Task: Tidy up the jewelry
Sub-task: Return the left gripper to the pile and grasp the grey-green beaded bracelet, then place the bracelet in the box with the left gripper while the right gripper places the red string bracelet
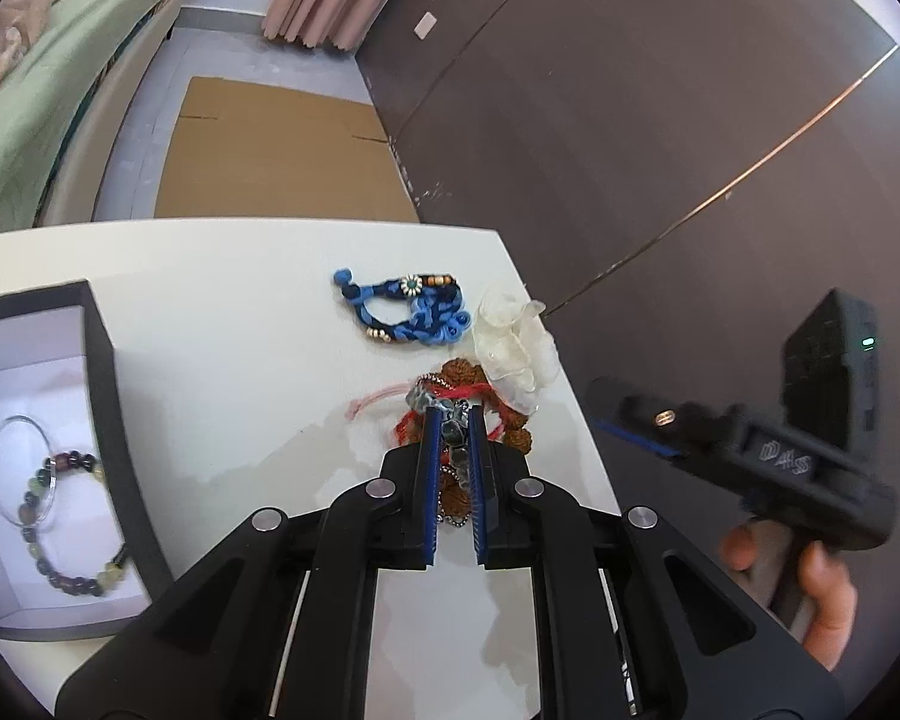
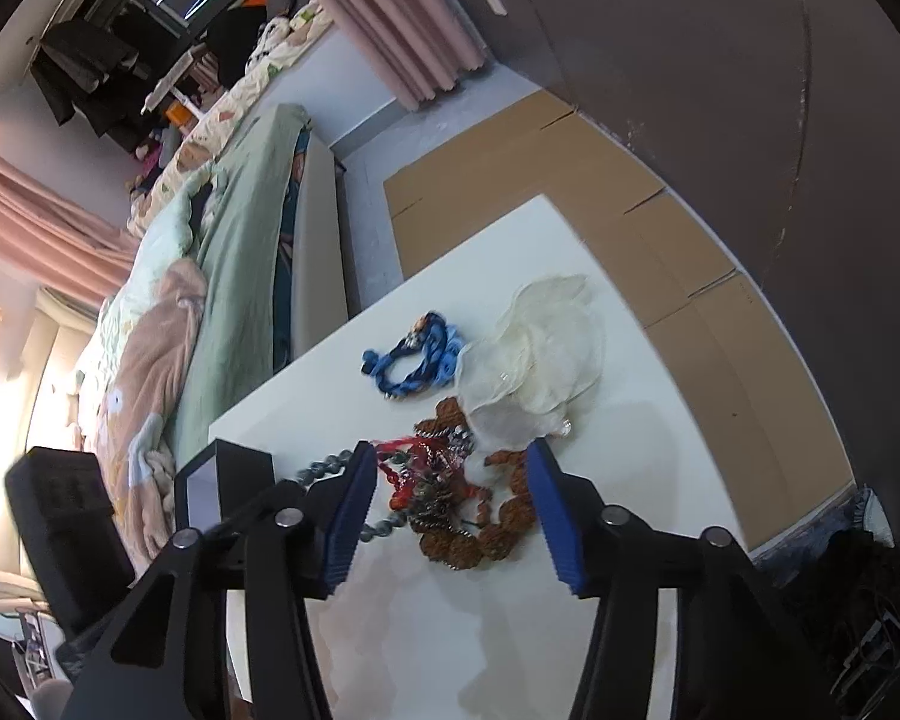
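A tangle of jewelry lies near the table's right edge: a brown seed-bead bracelet (image 1: 513,435) (image 2: 498,531), red cord (image 1: 468,391) (image 2: 414,468) and a grey stone bracelet (image 1: 453,438) (image 2: 324,468). My left gripper (image 1: 453,417) is shut on the grey stone bracelet within the tangle. My right gripper (image 2: 447,462) is open above the tangle, fingers on either side. A blue braided bracelet (image 1: 411,309) (image 2: 414,357) and a white organza flower (image 1: 513,348) (image 2: 540,354) lie beyond. A black jewelry box (image 1: 105,396) (image 2: 222,480) at the left holds a multicolour bead bracelet (image 1: 66,522) and a clear bangle (image 1: 21,471).
The white table (image 1: 210,330) (image 2: 630,480) ends close to the right of the tangle. Flat cardboard (image 1: 270,150) lies on the floor beyond. A bed with green bedding (image 1: 18,120) stands at the left, a dark wall (image 1: 630,120) at the right.
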